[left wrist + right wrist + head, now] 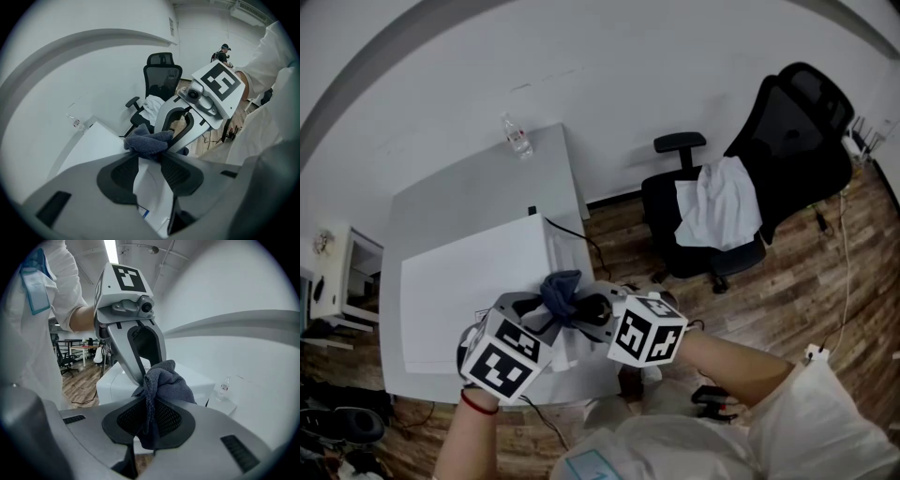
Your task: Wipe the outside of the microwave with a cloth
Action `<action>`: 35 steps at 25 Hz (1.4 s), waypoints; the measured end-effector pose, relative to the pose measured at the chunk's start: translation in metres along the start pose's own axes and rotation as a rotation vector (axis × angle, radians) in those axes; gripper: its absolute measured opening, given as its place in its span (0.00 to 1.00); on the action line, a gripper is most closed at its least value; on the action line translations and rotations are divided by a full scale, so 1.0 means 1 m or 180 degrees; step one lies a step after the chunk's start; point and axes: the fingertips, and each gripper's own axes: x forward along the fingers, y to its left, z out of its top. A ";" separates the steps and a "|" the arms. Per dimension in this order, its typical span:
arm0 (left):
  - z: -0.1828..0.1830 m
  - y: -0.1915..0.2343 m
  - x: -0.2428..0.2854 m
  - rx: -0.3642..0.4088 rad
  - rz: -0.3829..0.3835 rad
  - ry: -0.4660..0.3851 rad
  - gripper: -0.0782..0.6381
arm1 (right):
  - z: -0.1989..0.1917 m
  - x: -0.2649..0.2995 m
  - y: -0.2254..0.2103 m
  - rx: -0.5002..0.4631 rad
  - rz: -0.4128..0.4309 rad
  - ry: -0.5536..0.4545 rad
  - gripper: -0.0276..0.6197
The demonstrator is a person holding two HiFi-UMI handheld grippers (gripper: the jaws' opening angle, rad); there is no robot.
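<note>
The cloth (562,292) is a dark grey-blue terry towel, soft and bunched into a loose lump with deep folds. The microwave (459,291) is a plain white box with a smooth matte top and straight edges. Both tools are of grey plastic with black mesh-textured pads, and each carries a white cube with black square markers.

The right gripper (151,404) has its jaws narrow, and they pinch one hanging fold of the cloth between the pads. The left gripper (146,158) has its jaws about half apart, and their tips press on the thick lump of the cloth from the other side.

The microwave stands on a grey table (459,192) at the left of the head view. A clear plastic bottle (517,137) stands upright near the table's far edge. At the upper right a black office chair (797,122) with a white garment (717,206) on its seat stands on the wooden floor (806,291). The two cubes and the gripper bodies cover the microwave's near right corner.

The cloth is in the centre of the head view, over this corner. We cannot tell whether it touches the microwave.
</note>
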 end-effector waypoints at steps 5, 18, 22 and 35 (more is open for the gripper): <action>0.007 0.015 0.009 -0.0029 0.0019 0.0002 0.32 | -0.002 0.005 -0.017 0.0010 -0.0087 0.0060 0.15; 0.025 0.043 0.028 -0.0016 0.0043 0.0045 0.31 | -0.010 0.017 -0.057 0.0068 -0.0246 0.0193 0.15; 0.030 0.052 0.033 -0.0011 0.0045 0.0039 0.31 | -0.011 0.020 -0.068 0.0083 -0.0285 0.0209 0.15; 0.046 0.081 0.047 -0.0032 0.0041 0.0016 0.30 | -0.014 0.031 -0.105 0.0071 -0.0344 0.0283 0.15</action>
